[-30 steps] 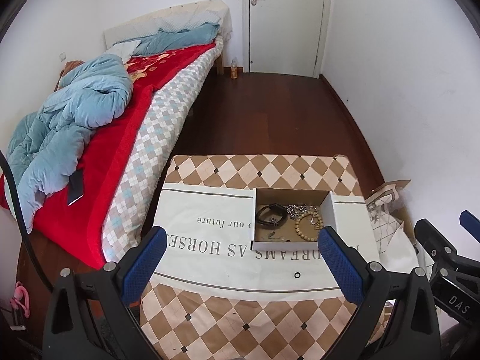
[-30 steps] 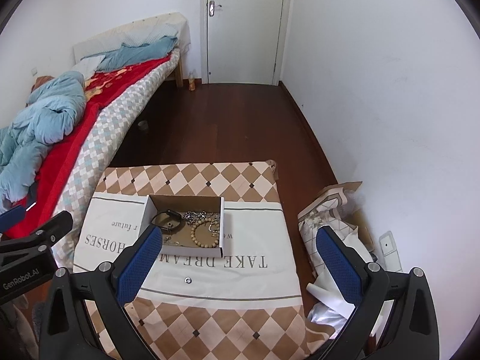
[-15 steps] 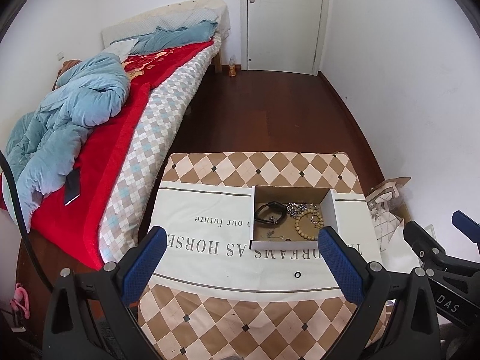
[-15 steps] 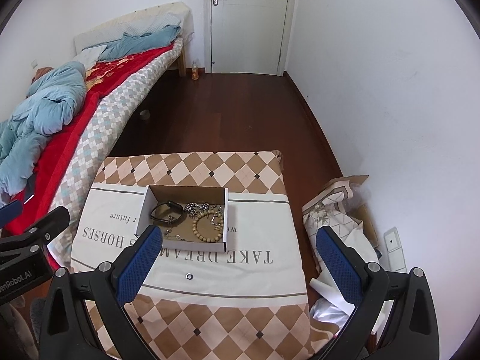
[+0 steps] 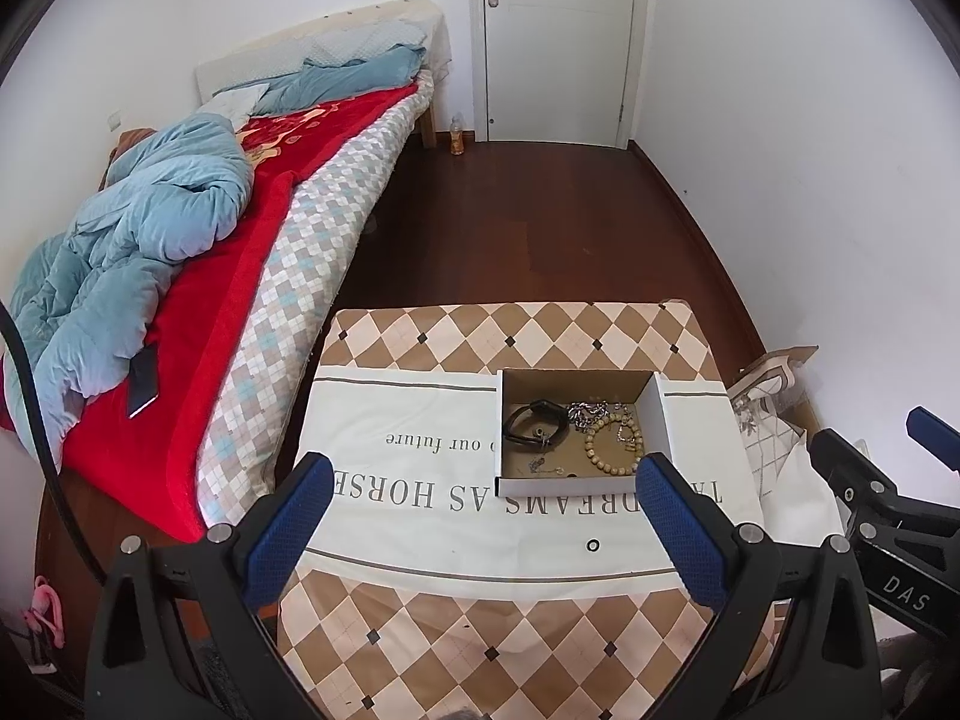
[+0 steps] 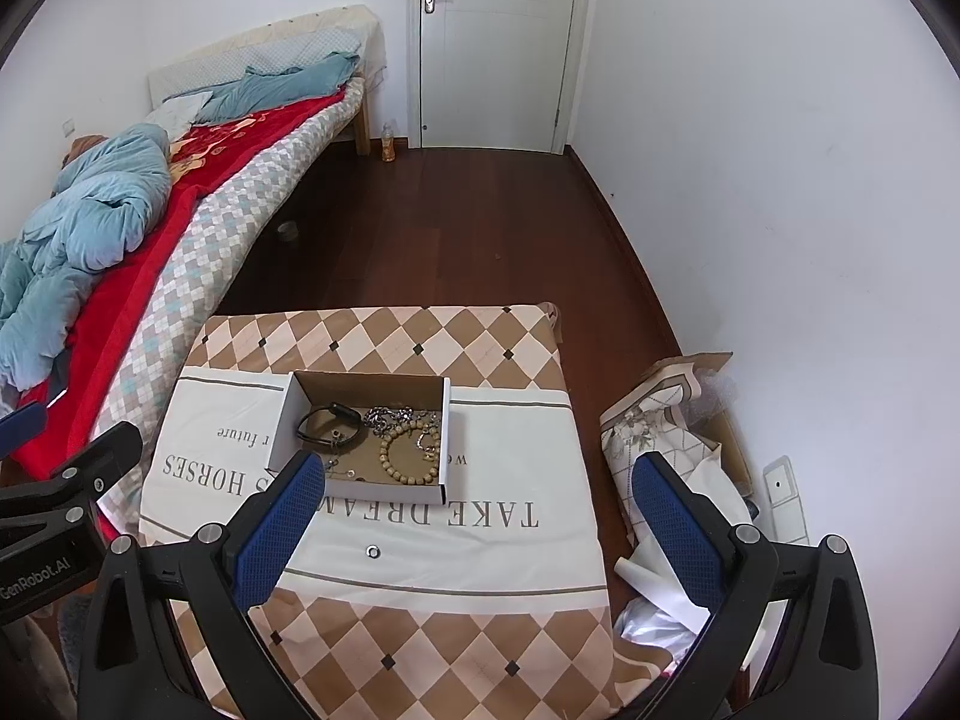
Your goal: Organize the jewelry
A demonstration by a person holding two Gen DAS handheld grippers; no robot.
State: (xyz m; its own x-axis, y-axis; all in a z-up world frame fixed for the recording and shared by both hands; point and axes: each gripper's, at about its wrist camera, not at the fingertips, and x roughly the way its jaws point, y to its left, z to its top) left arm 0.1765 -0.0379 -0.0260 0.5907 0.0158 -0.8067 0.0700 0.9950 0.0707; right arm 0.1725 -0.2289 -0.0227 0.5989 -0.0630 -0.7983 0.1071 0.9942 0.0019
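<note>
A shallow open cardboard box [image 5: 663, 420] [image 6: 288, 414] sits on a cloth-covered table [image 5: 420, 456] [image 6: 528, 468]. In it lie a black band [image 5: 534, 423] [image 6: 330, 426], a silver chain [image 5: 585, 409] [image 6: 384, 417], a wooden bead bracelet [image 5: 612, 450] [image 6: 411, 456] and small pieces. A small ring [image 5: 593, 545] [image 6: 373, 551] lies on the cloth in front of the box. My left gripper [image 5: 483, 528] is open and empty, above the table's near side. My right gripper [image 6: 474, 525] is open and empty, to the right of the left one.
A bed [image 5: 240, 276] with a red blanket and blue quilt runs along the left. Cardboard, cloth and paper [image 6: 672, 420] are piled on the floor right of the table by the white wall. A closed door [image 5: 558, 42] stands at the far end of the dark wood floor.
Both grippers have risen and tilted a little; the table and box sit lower and slightly farther in both views. Jaws stay open. Nothing on the table has moved.
</note>
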